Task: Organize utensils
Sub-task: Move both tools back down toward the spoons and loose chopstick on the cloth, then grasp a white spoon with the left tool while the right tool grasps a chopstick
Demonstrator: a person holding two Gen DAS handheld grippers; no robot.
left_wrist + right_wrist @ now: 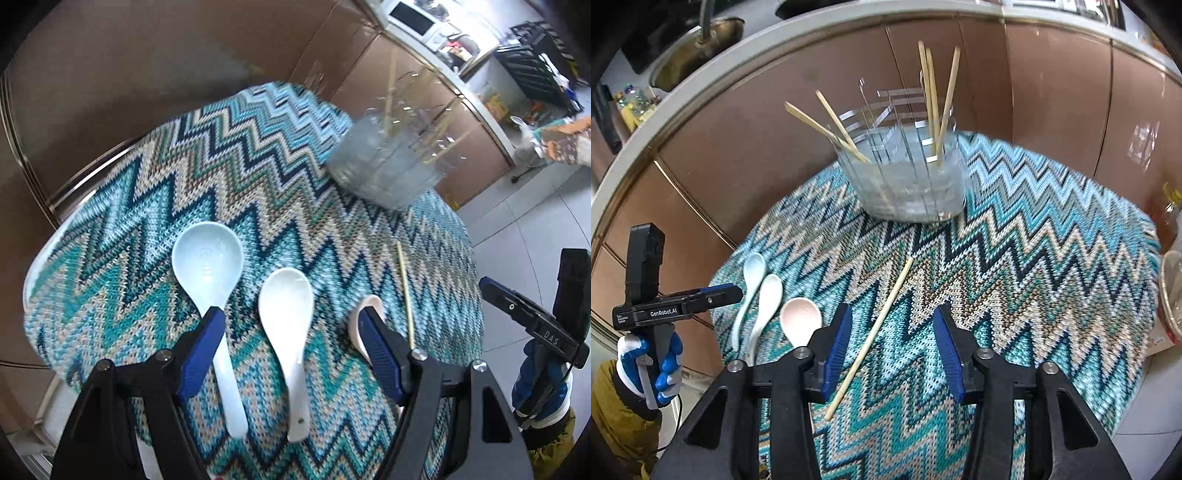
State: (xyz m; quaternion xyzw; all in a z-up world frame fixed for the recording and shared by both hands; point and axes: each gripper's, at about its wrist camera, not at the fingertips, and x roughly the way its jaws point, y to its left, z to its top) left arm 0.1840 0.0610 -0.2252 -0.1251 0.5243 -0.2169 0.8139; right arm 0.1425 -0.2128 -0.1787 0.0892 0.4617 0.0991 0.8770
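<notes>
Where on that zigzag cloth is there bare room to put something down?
Free: the wide stretch right of the loose chopstick, below the clear holder. Crowded: the left edge, where the blue spoon, white spoon and pink spoon lie together.

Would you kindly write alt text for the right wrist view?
Open right gripper above a loose chopstick on a zigzag cloth. Three spoons lie left; a clear holder with chopsticks stands behind.

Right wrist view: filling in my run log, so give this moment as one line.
left tongs open, over spoons | right tongs open, empty | chopstick loose on cloth | holder has chopsticks
</notes>
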